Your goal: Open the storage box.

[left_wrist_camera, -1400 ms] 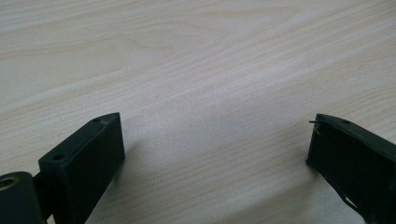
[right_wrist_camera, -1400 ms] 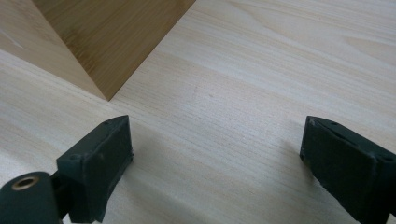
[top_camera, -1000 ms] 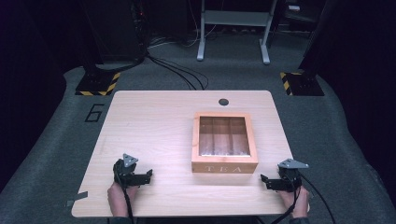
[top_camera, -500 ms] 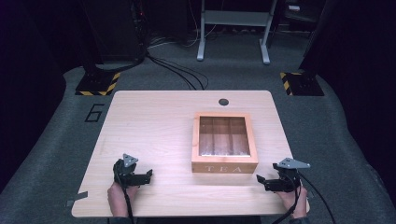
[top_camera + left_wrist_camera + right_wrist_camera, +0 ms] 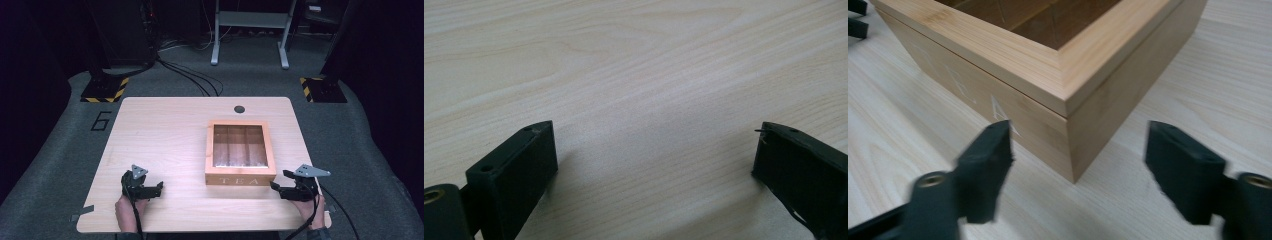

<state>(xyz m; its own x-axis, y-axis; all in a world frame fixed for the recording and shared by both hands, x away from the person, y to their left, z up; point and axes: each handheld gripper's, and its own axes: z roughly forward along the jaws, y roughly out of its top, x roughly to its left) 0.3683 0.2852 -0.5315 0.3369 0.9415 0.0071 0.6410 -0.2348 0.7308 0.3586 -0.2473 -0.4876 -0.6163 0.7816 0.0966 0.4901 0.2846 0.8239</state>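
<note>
A wooden box [image 5: 240,152] with a glass lid and "TEA" on its front stands right of the table's middle. My right gripper [image 5: 279,181] hovers just off the box's front right corner, pointing left at it. In the right gripper view that box corner [image 5: 1063,85] sits in the gap of the right gripper [image 5: 1080,132]. Its jaws have just been closing, but the pads stand apart from the wood on both sides. My left gripper [image 5: 156,190] rests near the front left of the table. Its jaws are wide open, and the left gripper [image 5: 654,137] has nothing but bare tabletop in it.
The light wooden table [image 5: 165,130] has a dark round hole [image 5: 239,108] near its far edge. Beyond it, the grey floor carries cables [image 5: 190,80], a metal stand [image 5: 250,30] and two bases with yellow-black stripes [image 5: 105,90]. A "6" [image 5: 101,121] is marked left of the table.
My right gripper has risen a little and edged toward the box's front right corner, with its jaws narrower than before. The left gripper and the box have not moved.
</note>
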